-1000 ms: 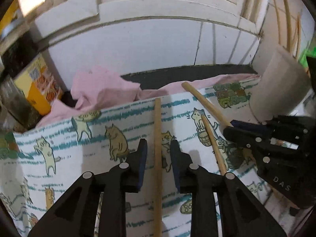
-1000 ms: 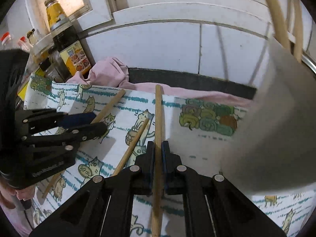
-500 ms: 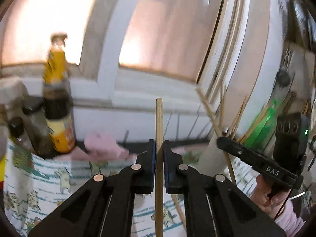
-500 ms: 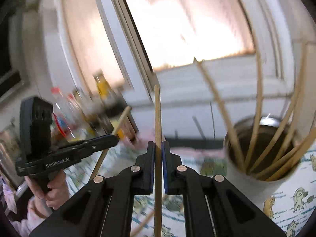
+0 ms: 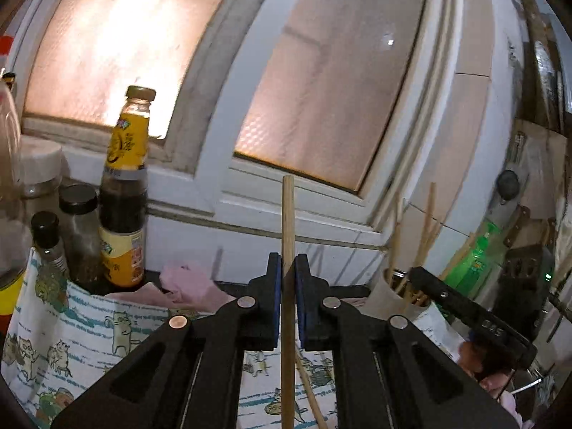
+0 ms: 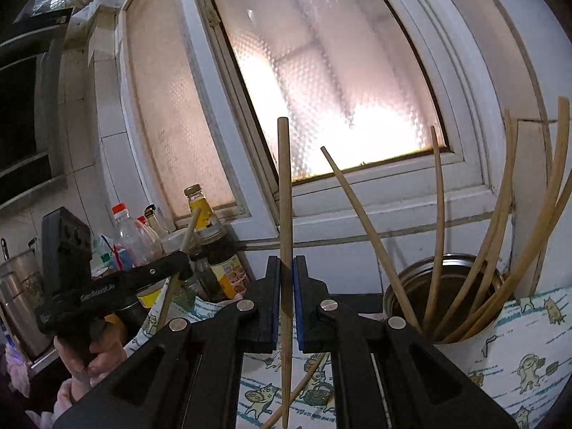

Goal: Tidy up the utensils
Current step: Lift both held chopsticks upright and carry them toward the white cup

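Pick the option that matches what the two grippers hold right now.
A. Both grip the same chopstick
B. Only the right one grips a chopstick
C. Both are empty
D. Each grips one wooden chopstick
D: the left gripper is shut on a chopstick, and the right gripper is shut on another chopstick, each seen in its own wrist view.

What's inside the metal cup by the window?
The metal cup holds several wooden chopsticks standing on end, leaning against its rim. Their lower ends and the cup's bottom are hidden in its dark interior.
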Tool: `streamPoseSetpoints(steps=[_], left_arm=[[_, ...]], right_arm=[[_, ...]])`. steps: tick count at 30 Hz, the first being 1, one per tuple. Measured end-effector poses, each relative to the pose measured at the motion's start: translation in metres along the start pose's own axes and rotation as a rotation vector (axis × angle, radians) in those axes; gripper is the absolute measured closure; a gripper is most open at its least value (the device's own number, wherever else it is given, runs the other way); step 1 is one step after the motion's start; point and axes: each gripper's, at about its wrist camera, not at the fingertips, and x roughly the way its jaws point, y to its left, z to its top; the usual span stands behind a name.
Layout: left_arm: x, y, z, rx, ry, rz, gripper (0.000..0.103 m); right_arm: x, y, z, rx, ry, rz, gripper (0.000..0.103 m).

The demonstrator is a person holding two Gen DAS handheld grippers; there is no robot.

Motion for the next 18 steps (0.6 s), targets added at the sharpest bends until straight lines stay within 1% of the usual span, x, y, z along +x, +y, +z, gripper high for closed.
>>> streamPoseSetpoints(steps=[2, 5, 7, 10, 13, 16, 18], left_arm=[[0.01, 0.003, -0.003, 0.008, 0.038, 0.053, 0.097], [0.02, 0.01, -0.005, -0.03, 0.076, 0.037, 0.096], [0.016, 0.011, -0.004, -0.035, 0.063, 0.035, 0.096], [0.003, 0.01, -0.002, -0.038, -0.006, -0.001, 0.096], [-0.018, 0.004, -0.001, -0.016, -0.113, -0.048, 0.096], [-0.036, -0.004, -0.002, 0.014, -0.211, -0.089, 0.096], [-0.044, -0.008, -0.002, 0.012, -0.271, -0.117, 0.096]], right_arm=[[0.001, 0.0, -0.001, -0.001, -0.005, -0.006, 0.095], [0.001, 0.0, -0.001, 0.003, -0.005, -0.015, 0.095], [0.001, -0.001, -0.001, 0.01, -0.002, -0.017, 0.095], [-0.002, 0.0, 0.0, 0.006, -0.018, -0.023, 0.095], [-0.014, 0.001, 0.002, 0.0, -0.08, -0.045, 0.095], [-0.039, 0.003, 0.007, -0.012, -0.213, -0.069, 0.095], [-0.06, 0.002, 0.014, 0.0, -0.296, -0.068, 0.095]])
